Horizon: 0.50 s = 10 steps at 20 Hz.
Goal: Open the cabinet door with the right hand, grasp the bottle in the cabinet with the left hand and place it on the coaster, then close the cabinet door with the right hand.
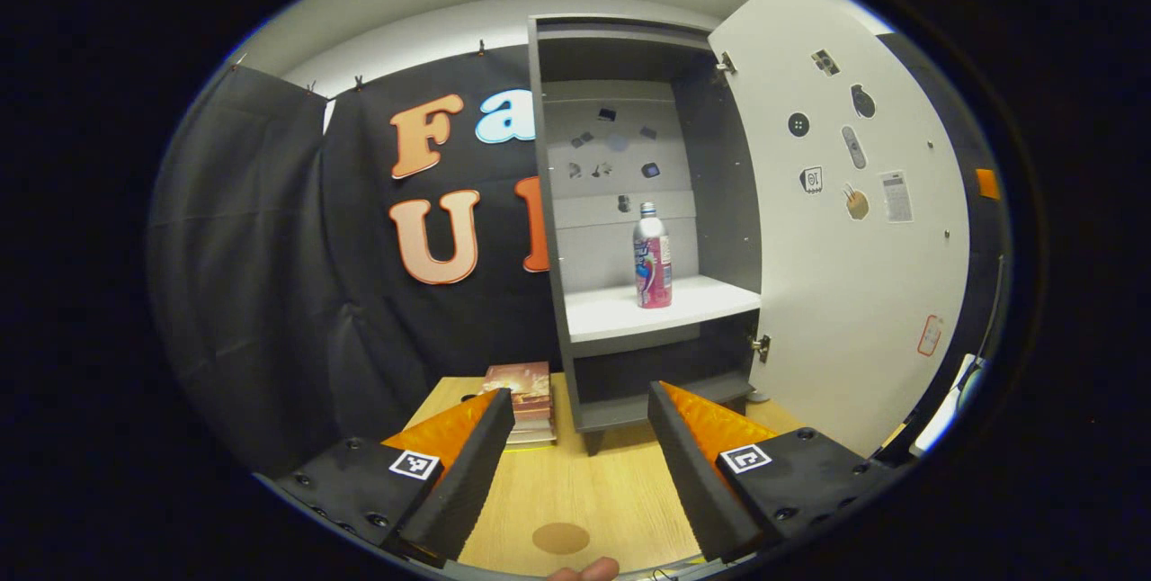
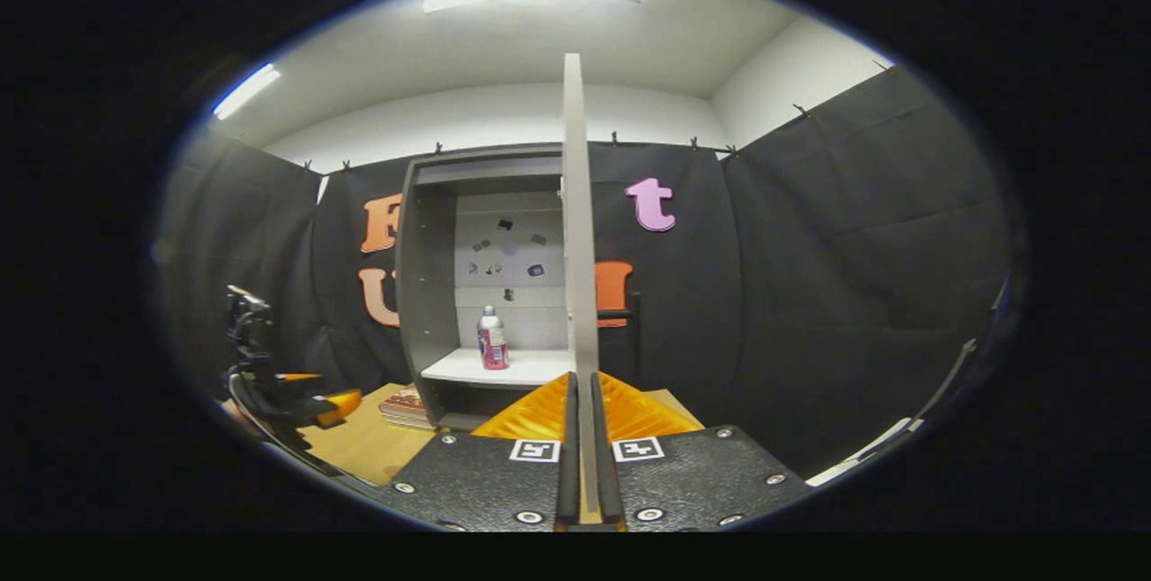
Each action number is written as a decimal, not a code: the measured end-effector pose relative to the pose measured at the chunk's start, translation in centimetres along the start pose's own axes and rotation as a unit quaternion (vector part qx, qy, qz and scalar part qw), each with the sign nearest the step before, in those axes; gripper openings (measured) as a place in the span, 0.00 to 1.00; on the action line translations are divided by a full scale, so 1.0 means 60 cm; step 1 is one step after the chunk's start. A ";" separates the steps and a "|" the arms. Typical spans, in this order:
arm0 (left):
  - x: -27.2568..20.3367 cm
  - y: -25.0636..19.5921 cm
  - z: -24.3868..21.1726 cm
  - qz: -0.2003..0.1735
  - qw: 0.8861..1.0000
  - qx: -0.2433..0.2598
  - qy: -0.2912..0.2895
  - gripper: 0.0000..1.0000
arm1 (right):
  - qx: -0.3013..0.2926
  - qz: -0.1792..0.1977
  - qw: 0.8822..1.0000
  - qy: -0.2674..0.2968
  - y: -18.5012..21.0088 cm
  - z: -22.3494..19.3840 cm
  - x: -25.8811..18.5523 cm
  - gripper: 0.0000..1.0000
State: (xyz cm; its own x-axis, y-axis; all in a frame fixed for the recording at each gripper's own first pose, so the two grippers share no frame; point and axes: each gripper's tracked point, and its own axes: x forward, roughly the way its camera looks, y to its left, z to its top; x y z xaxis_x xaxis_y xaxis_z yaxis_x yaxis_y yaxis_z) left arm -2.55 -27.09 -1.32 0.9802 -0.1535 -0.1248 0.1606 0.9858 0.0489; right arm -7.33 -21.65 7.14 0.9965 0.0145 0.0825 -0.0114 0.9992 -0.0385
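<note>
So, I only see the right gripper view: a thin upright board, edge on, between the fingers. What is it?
Observer: The cabinet door, wide open. The left gripper view shows its inner face, dotted with stickers.
Operator: Where is the coaster?
Observer: The coaster lies flat on the table, below the left gripper.
Operator: Is that gripper holding anything?
Observer: No, its fingers stand apart and empty, aimed towards the bottle on the shelf.
</note>
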 end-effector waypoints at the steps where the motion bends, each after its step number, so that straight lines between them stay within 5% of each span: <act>1: 0.028 -0.012 0.006 -0.008 1.000 0.000 -0.005 0.98 | -0.006 0.000 1.000 -0.003 0.014 0.002 -0.003 0.02; 2: 0.058 -0.027 0.012 -0.018 1.000 -0.003 -0.010 0.98 | -0.008 0.005 1.000 -0.003 0.030 -0.005 0.011 0.03; 3: 0.088 -0.039 0.020 -0.026 1.000 -0.005 -0.014 0.98 | -0.008 0.010 1.000 -0.002 0.047 -0.009 0.013 0.18; 5: 0.147 -0.063 0.034 -0.043 0.999 -0.008 -0.021 0.97 | 0.002 0.015 1.000 -0.001 0.073 -0.011 0.032 0.17; 7: 0.205 -0.082 0.051 -0.059 0.998 -0.012 -0.031 0.98 | 0.017 0.011 1.000 -0.010 0.092 -0.010 0.046 0.33; 10: 0.290 -0.106 0.070 -0.068 0.997 -0.013 -0.038 0.97 | 0.013 -0.001 1.000 0.004 0.113 -0.032 0.080 0.38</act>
State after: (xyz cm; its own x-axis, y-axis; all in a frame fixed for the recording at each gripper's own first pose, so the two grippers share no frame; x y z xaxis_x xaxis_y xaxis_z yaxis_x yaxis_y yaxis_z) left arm 13.98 -36.33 0.33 0.9559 -0.2887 -0.0533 0.2896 0.9571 0.0107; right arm -2.46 -14.86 5.34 0.9971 0.0123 0.0750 -0.0113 0.9999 -0.0130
